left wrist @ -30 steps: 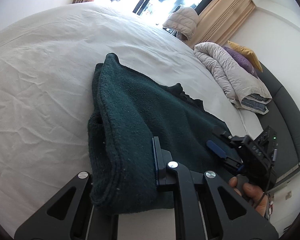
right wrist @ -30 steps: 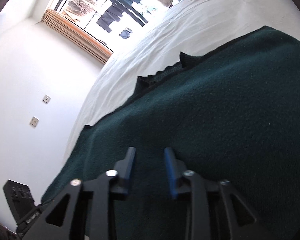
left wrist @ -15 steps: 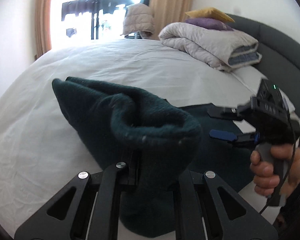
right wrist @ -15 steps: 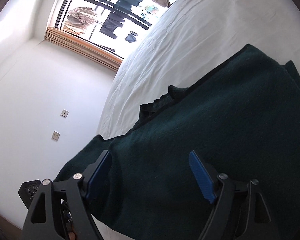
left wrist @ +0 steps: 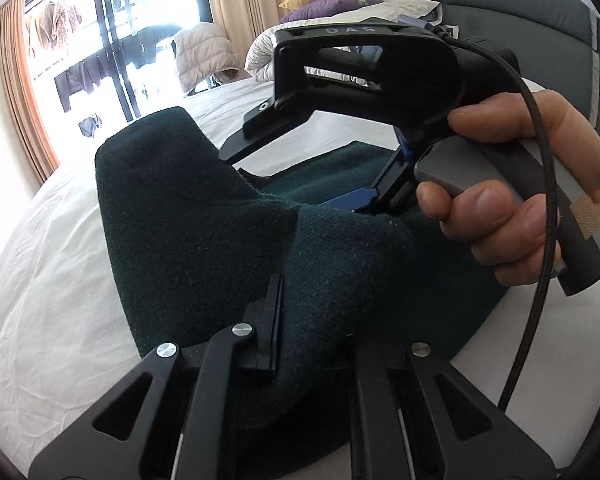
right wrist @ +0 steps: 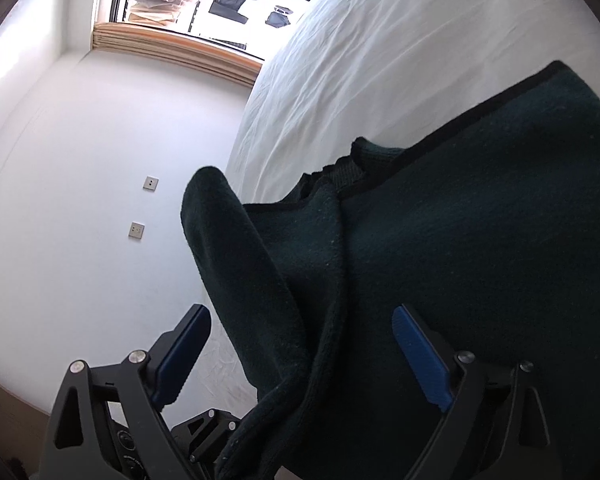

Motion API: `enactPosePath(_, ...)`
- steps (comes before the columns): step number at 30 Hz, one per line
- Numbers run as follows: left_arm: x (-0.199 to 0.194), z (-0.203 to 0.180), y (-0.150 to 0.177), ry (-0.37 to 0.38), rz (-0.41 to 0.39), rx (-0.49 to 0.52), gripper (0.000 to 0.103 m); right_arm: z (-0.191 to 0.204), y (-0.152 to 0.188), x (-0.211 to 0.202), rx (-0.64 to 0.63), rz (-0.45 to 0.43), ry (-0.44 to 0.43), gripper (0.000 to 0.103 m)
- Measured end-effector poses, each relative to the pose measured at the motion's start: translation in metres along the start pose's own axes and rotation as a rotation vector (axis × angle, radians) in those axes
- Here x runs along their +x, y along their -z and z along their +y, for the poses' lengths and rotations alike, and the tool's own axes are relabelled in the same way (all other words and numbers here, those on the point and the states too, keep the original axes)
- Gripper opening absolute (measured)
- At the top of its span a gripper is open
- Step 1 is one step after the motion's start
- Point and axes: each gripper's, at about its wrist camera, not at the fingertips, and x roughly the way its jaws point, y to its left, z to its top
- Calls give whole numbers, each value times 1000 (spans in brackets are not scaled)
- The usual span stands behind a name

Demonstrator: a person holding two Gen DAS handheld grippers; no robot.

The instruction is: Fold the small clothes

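A dark green fleece garment lies on the white bed. My left gripper is shut on a thick fold of it and holds that fold raised above the rest. In the right wrist view the garment covers the bed, with the raised fold standing between my jaws. My right gripper is open wide, its blue pads on either side of the fold, not touching it. The right gripper also shows close ahead in the left wrist view, held by a hand.
A folded grey duvet with purple and yellow pillows lies at the bed's head by the dark headboard. A beige jacket hangs by the window. A white wall with two sockets lies left of the bed.
My left gripper has lifted the gripped fold and swung it towards the right gripper. My right gripper has opened from nearly shut to wide and now straddles the raised fold.
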Motion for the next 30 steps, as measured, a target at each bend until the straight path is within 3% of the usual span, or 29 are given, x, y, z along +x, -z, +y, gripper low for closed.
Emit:
enactPosePath(5, -4, 0, 7, 24, 10, 15, 9, 16, -11, 23, -5, 36, -60, 95)
enactPosePath(9, -9, -1, 12, 25, 7, 29, 9, 36, -21, 40, -71, 52, 14, 94)
enactPosePath(12, -7, -6, 10, 24, 10, 42, 9, 48, -29, 46, -140, 54, 70, 72)
enactPosePath(14, -7, -11, 11, 26, 13, 50, 9, 52, -30, 48, -182, 52, 136, 40)
enactPosePath(17, -9, -17, 10, 38, 14, 59, 9, 53, -31, 46, -221, 31, 252, 18)
enactPosePath(24, -3, -26, -13, 88, -10, 97, 9, 51, -32, -5, -276, -73, 391, 11)
enactPosePath(30, 4, -53, -32, 136, -18, 160, 9, 30, -34, -56, -263, -154, 428, 9)
